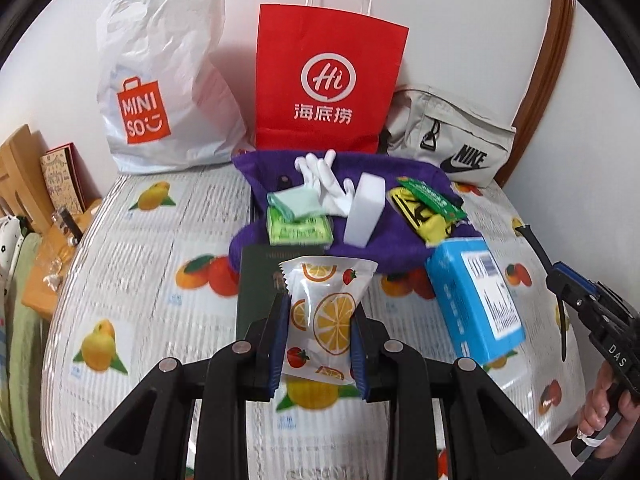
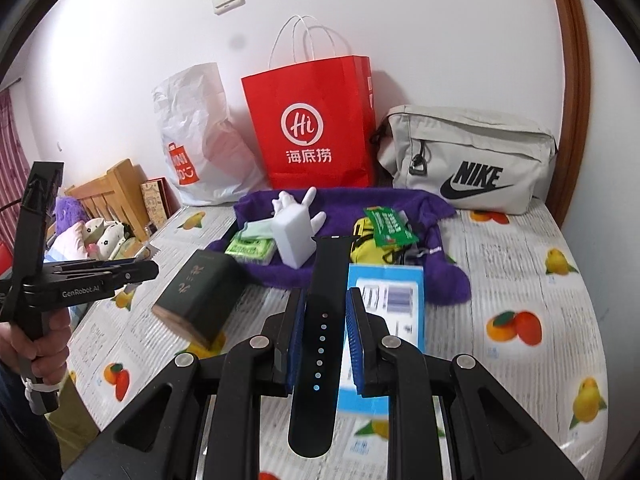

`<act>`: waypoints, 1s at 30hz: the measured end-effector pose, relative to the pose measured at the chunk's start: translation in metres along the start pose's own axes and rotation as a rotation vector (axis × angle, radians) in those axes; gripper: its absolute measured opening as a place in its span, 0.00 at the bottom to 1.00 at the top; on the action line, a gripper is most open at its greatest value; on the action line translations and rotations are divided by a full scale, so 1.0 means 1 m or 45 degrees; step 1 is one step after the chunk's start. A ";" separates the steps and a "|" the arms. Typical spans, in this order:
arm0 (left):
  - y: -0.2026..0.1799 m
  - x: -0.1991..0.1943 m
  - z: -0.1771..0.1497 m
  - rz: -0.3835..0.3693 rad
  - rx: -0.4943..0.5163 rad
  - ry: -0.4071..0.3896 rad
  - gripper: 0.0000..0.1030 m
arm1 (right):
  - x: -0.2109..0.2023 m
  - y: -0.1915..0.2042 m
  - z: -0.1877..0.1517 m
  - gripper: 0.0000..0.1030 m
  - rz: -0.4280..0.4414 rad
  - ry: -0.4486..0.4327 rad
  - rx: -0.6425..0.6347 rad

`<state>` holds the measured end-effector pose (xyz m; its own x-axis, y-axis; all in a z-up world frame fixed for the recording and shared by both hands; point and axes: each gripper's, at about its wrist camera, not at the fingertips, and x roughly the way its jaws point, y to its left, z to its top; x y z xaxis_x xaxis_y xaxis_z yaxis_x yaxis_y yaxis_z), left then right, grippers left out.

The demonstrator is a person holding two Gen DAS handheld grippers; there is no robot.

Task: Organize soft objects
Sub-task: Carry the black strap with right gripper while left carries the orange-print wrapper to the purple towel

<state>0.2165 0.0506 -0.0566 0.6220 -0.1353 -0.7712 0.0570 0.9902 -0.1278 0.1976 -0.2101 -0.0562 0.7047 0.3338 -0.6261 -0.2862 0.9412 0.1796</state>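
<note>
Stuff is mid-sort on the fruit-print tabletop [image 1: 132,280], and both tools are loaded. Left tool [image 1: 320,322] is clamped on a fruit-print snack packet [image 1: 324,312], pinched by its sides so the crinkly film hangs flat in the lower middle of that view, lifted clear of the cover. Right tool [image 2: 320,336] grips a black watch strap [image 2: 320,344] across its width, which I guess keeps the floppy band from sliding out; it fills the lower centre of the right view.

The soft bits already sit on the purple cloth [image 1: 384,248] mid-frame: white gloves [image 1: 320,178], a green tissue pack [image 1: 298,230], a white sponge block [image 1: 364,216]. Looks like that cloth is the collection spot, so both items are probably headed there. The dark green box [image 2: 196,296] and blue box [image 1: 476,296] lie off the cloth, likely left out as hard things. Red paper bag [image 1: 332,80] stands upright against the wall behind.
</note>
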 end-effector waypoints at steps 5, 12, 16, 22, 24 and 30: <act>0.003 0.020 0.017 -0.014 -0.014 0.024 0.26 | 0.023 -0.007 0.012 0.20 0.016 0.005 0.005; 0.006 0.046 0.040 -0.011 -0.016 0.041 0.26 | 0.056 -0.018 0.032 0.20 0.029 0.016 0.015; 0.012 0.061 0.054 -0.031 -0.034 0.052 0.26 | 0.076 -0.022 0.047 0.20 0.032 0.015 -0.012; 0.016 0.083 0.069 -0.028 -0.048 0.071 0.26 | 0.103 -0.027 0.064 0.20 0.054 0.025 -0.035; 0.017 0.091 0.074 -0.035 -0.059 0.081 0.26 | 0.114 -0.028 0.068 0.20 0.055 0.035 -0.045; 0.018 0.114 0.085 -0.052 -0.075 0.113 0.26 | 0.143 -0.037 0.081 0.20 0.075 0.068 -0.042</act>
<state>0.3546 0.0560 -0.0935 0.5482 -0.1806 -0.8166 0.0331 0.9803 -0.1946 0.3618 -0.1932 -0.0913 0.6507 0.3846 -0.6547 -0.3484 0.9173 0.1926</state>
